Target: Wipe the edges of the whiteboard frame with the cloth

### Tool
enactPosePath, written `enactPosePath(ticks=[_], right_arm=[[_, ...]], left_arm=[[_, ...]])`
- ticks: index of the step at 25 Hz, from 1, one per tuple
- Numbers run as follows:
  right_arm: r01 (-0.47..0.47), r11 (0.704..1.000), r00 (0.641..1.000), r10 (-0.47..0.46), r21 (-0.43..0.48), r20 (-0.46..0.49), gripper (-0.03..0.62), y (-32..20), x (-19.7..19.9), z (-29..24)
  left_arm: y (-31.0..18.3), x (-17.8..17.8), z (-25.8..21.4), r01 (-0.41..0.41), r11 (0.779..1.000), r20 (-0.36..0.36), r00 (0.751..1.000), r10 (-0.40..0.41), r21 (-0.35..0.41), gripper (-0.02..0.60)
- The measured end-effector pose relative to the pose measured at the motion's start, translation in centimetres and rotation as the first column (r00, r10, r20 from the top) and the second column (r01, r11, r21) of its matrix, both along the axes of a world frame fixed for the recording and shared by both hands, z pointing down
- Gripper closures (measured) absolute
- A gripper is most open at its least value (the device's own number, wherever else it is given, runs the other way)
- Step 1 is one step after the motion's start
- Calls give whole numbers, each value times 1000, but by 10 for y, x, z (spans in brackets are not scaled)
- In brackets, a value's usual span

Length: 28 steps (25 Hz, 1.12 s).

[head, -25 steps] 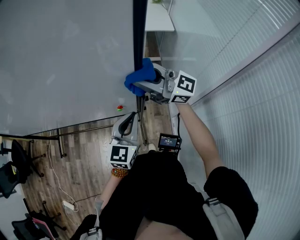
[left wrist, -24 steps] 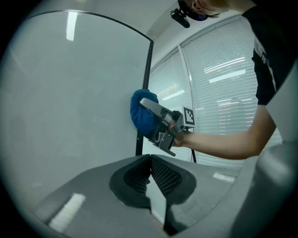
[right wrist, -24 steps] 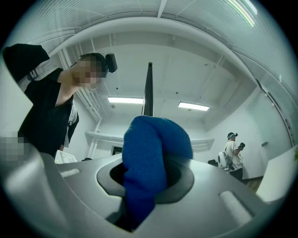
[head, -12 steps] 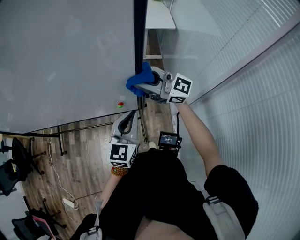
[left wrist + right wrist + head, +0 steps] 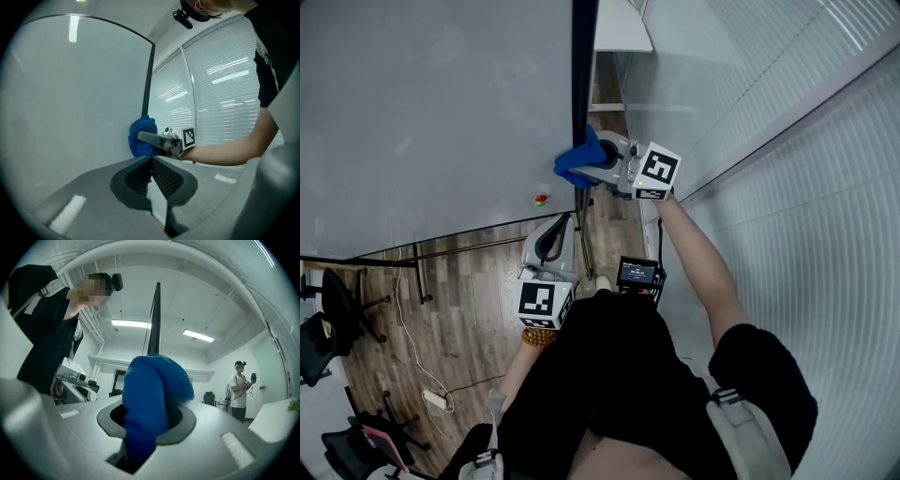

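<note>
Fingers (image 5: 136,177) of the left gripper (image 5: 151,159) press together on nothing, held low and idle. Beyond them the right gripper (image 5: 146,420) clamps the blue cloth (image 5: 152,385), bunched against the whiteboard (image 5: 431,112) at its dark frame edge (image 5: 583,66). That edge runs straight on past the cloth, so I'd guess the wipe goes lengthwise along it.

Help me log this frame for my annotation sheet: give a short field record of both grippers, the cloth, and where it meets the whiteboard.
right gripper: shut on the blue cloth
left gripper: jaws together, nothing between them, held low and apart from the board
cloth contact: against the dark vertical frame edge at the whiteboard's side
task stage: wiping of that edge appears under way
background: a second person standing across the room
</note>
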State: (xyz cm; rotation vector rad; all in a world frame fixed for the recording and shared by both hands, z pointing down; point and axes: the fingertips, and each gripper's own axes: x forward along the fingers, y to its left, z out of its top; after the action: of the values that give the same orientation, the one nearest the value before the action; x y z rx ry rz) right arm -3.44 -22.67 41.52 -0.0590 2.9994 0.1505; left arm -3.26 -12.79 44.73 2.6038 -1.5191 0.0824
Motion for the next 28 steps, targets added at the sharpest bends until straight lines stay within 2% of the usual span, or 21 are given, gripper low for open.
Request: enactPosePath(ticks=[4,9,15,21,28], right_arm=[[-7,999,995,10,36,-99,464,-4,-4,20],[-31,999,993,35,32,-116,461,-8,-4,31],[-42,995,974,60,87,-220,450,-12,-5,49],[-73,991,969,97,114,-226,445,-16,-4,51],[-174,975,965,196,135,-172,433,-18,2,52]], left_arm=[[-2,-4,-6,11,1000,-4,1000,-11,3,580],[-3,-9,-10,24,1000,-8,1000,-24,1,580],[-4,-16,-16,37,999,-15,999,-38,-12,580],[-3,-18,-22,40,999,-17,999,-40,-2,580],[1,-25,-23,45,999,-18,999,-45,-8,580]])
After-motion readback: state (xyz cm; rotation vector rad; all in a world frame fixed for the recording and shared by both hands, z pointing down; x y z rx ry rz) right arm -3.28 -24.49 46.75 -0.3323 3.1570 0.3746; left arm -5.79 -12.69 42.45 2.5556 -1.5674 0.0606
